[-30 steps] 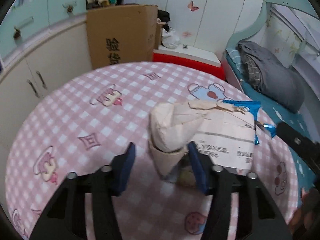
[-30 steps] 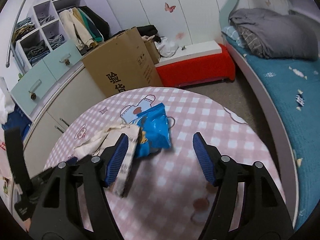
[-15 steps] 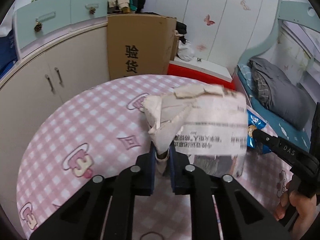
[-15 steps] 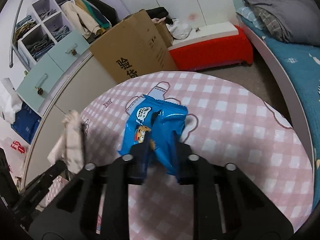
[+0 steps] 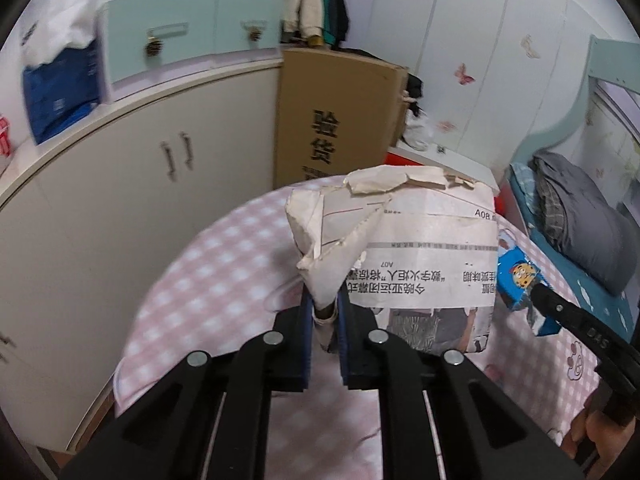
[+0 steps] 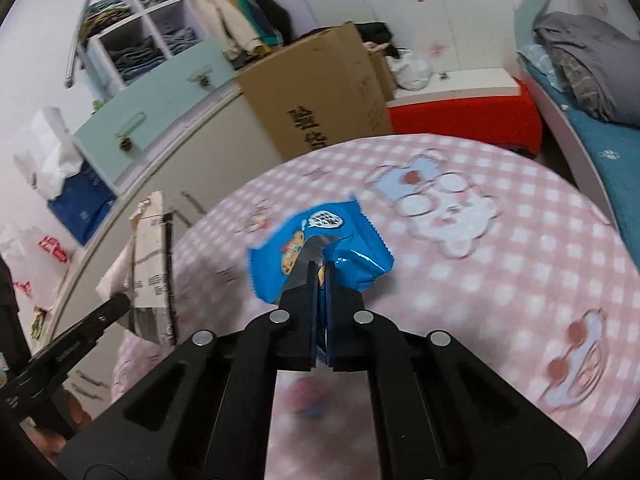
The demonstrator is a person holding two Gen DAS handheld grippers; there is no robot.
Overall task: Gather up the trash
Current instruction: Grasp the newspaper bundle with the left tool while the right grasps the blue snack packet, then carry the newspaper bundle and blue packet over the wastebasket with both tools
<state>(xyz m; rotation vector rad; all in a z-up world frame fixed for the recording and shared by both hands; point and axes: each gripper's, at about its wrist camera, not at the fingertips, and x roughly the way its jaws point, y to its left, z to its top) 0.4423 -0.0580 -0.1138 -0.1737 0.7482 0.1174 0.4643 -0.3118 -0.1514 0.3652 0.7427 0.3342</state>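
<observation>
My left gripper (image 5: 325, 312) is shut on a crumpled, torn newspaper (image 5: 404, 248) and holds it up above the round table with the pink checked cloth (image 5: 208, 280). My right gripper (image 6: 320, 280) is shut on a blue snack wrapper (image 6: 320, 236), lifted above the same table (image 6: 500, 280). The wrapper also shows at the right of the left wrist view (image 5: 516, 280). The newspaper shows edge-on at the left of the right wrist view (image 6: 152, 256).
A tall cardboard box (image 5: 336, 120) stands beyond the table beside cream cupboards (image 5: 120, 184). A red and white low bench (image 6: 464, 108) is behind it. A bed with a grey blanket (image 5: 580, 224) runs along the right.
Both grippers closed, the left on the newspaper and the right on the blue wrapper. Both have since lifted their pieces off the table and drawn back from it.
</observation>
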